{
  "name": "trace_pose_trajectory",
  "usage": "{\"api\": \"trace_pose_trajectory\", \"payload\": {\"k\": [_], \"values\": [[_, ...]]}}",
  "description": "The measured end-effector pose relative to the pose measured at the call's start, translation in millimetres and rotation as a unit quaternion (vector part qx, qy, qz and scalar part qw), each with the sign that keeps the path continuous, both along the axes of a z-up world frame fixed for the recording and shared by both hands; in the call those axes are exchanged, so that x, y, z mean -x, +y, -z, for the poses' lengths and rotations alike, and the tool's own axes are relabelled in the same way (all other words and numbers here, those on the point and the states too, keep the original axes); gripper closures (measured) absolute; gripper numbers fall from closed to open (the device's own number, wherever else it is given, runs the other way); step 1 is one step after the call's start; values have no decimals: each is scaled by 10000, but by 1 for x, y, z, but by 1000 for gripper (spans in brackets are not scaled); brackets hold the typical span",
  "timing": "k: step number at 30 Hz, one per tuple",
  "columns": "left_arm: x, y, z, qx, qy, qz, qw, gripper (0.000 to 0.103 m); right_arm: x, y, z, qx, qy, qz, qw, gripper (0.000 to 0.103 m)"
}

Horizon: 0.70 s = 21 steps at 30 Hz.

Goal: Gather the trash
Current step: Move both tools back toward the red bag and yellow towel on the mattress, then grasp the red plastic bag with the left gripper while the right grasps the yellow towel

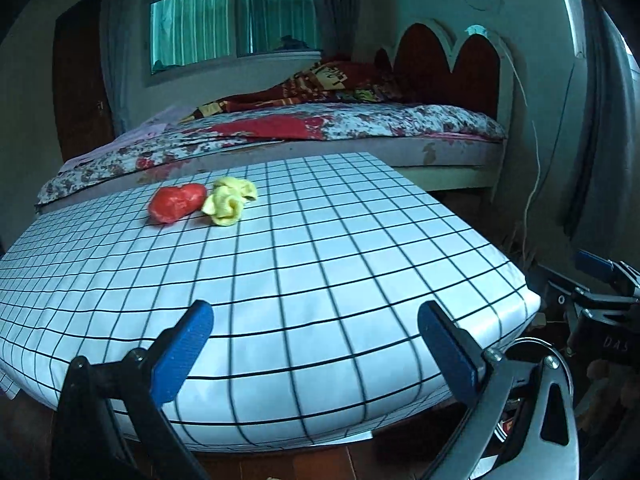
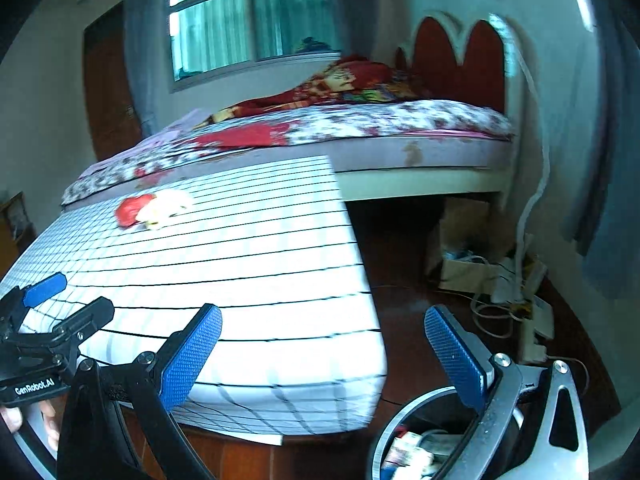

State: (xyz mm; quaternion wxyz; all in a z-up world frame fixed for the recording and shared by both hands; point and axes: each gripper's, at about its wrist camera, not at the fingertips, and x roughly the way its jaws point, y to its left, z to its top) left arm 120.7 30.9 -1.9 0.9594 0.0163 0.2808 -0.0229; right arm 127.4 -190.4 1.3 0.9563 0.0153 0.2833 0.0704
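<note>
A crumpled red piece of trash [image 1: 177, 202] and a crumpled yellow piece [image 1: 230, 201] lie side by side on the far left part of a table with a white grid-pattern cloth [image 1: 320, 264]. They also show in the right wrist view, red [image 2: 130, 209] and yellow [image 2: 166, 208]. My left gripper [image 1: 316, 344] is open and empty over the table's near edge. My right gripper [image 2: 324, 348] is open and empty by the table's near right corner, above a round bin [image 2: 404, 446] that holds trash. The left gripper also shows at the left of the right wrist view [image 2: 60, 300].
A bed [image 1: 320, 128] with a floral cover and a red headboard stands right behind the table. Cables and a power strip [image 2: 532, 332] lie on the dark floor to the right. A window and a brown door are at the back.
</note>
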Motion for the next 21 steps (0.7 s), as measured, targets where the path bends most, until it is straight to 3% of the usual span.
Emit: {"api": "trace_pose_trajectory", "payload": {"k": [8,11,16,21], "values": [[-1,76,-8,-113,-41,-706,9974,1,-27,69,5,73,147,-610,9980,1],[-5,102,-13,-206,-15,-924,9955,1,-45,89,4,-126,326,-794,9962,1],[-20,144,-22,-210,85,-1213,9924,1,-78,145,-3,120,403,-1216,9917,1],[-47,182,-12,-47,263,-1424,9895,1,-130,199,-10,233,608,-1616,9847,1]]}}
